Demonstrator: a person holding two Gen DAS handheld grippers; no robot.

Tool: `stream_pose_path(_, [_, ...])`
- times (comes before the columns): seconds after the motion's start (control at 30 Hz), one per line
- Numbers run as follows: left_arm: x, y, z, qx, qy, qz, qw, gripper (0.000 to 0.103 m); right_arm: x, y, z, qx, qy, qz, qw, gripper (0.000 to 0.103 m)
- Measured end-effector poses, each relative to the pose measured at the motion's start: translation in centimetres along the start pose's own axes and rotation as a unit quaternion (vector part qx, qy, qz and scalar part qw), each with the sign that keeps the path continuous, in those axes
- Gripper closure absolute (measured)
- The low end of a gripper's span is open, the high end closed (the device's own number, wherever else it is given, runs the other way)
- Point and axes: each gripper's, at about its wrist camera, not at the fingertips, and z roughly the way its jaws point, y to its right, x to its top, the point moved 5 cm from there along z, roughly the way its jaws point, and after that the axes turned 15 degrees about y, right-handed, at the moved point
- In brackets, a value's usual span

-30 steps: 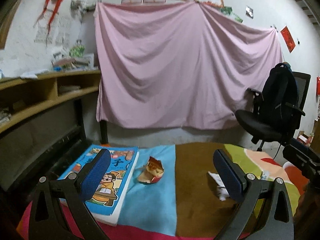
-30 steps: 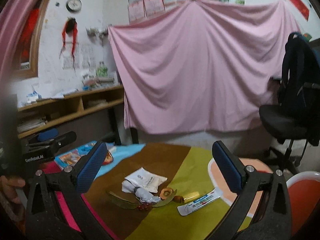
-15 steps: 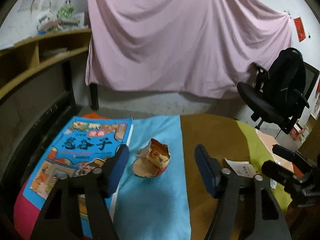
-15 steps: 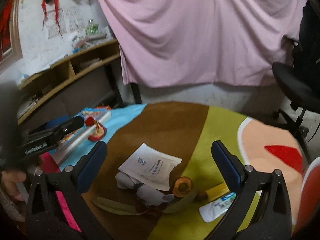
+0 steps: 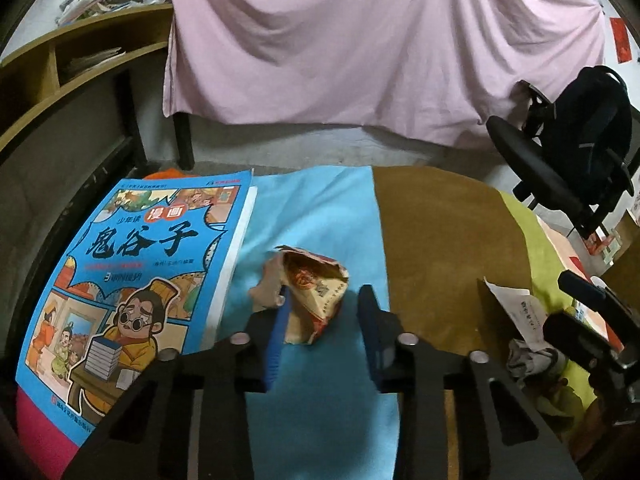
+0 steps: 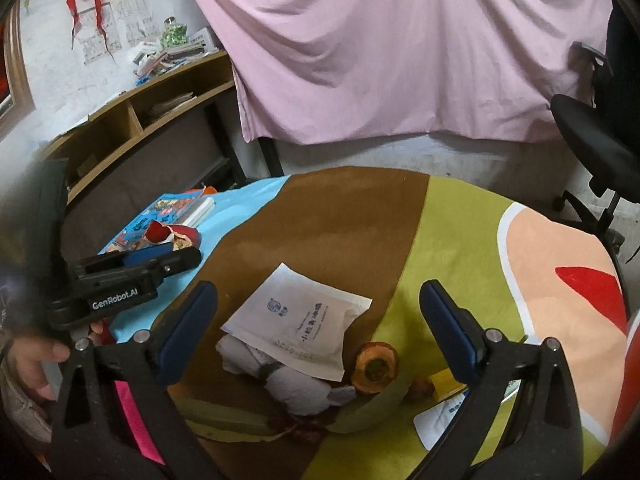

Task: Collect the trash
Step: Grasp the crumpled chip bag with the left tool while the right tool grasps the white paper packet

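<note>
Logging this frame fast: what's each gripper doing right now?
Left gripper: partly closed around the crumpled snack wrapper, not yet clamped.
Right gripper: open, holding nothing, above the white paper packet.

Comic book: blue cover, flat on the cloth's left edge. Patchwork cloth: blue, brown, green, peach panels. Pink sheet: hung across back wall. Office chair: black, right, dark backpack on it. Wooden shelf: left, papers stacked on top.
</note>
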Motion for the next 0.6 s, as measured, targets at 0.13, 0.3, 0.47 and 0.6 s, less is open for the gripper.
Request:
stream_pose_path(0.13, [0.0, -0.5, -0.1, -0.001, 0.004, -0.009, 0.9999, 0.081, -0.4, -0.7, 0.8, 0.008, -0.020, -0.012, 1.000, 0.000])
stream_pose_path(0.3, [0.1, -0.5, -0.5, 0.003, 0.010, -0.012, 0.9999, 0.082, -0.9, -1.0, 1.9, 0.010, -0.044, -0.019, 0.999, 0.000])
stream_pose_path(0.47, [0.3, -0.4, -1.4, -0.003, 0.025, -0.016, 0.9996, 0.082, -1.3, -1.0, 2.4, 0.010, -0.057, -0.016, 0.998, 0.002])
stream_pose_path(0.6, [0.4, 0.2, -2.1, -0.007, 0.030, -0.017, 0.9994, 0.082, -1.1, -1.0, 2.1, 0.011, -0.054, -0.016, 0.998, 0.009])
